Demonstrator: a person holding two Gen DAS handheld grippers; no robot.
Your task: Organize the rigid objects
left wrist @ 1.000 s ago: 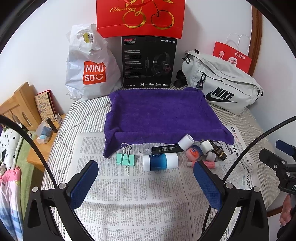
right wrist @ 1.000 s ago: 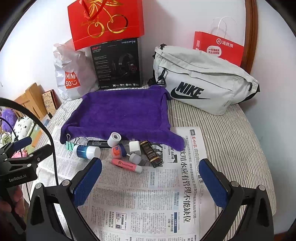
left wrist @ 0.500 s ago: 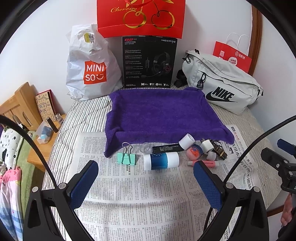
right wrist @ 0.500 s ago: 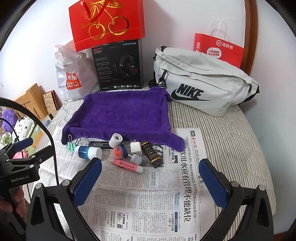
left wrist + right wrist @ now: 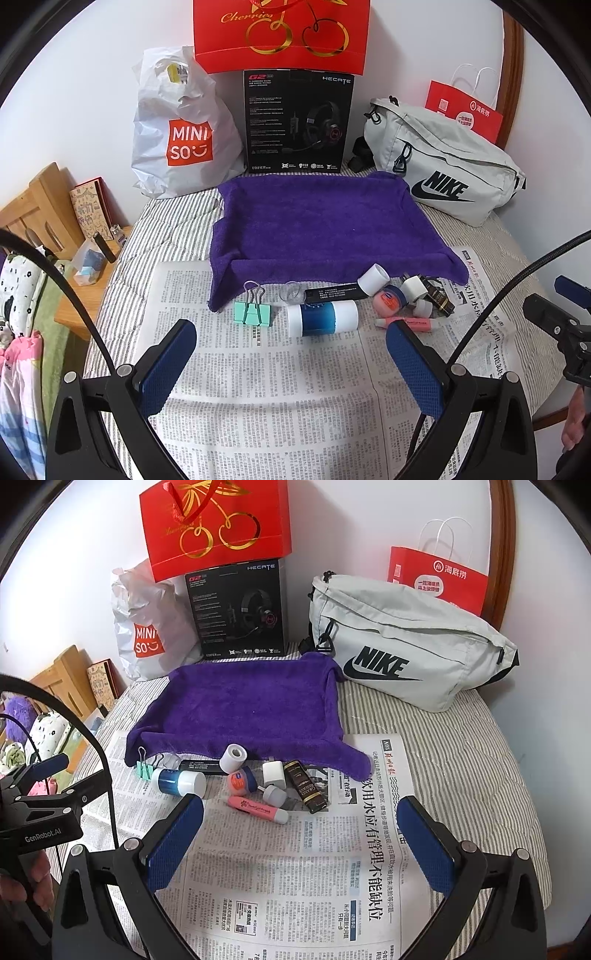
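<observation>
Both hand-held grippers, left (image 5: 291, 363) and right (image 5: 300, 838), hang open and empty, barely nearer than a second ago. The small rigid items (image 5: 236, 779) remain clustered at the purple towel's (image 5: 243, 705) front edge; nothing sorted yet.

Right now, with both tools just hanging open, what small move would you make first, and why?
Probably ease the left tool forward and down over the blue-and-white bottle. It lies on the newspaper straight ahead, between that tool's open fingers, and the purple towel behind it holds nothing yet.
</observation>
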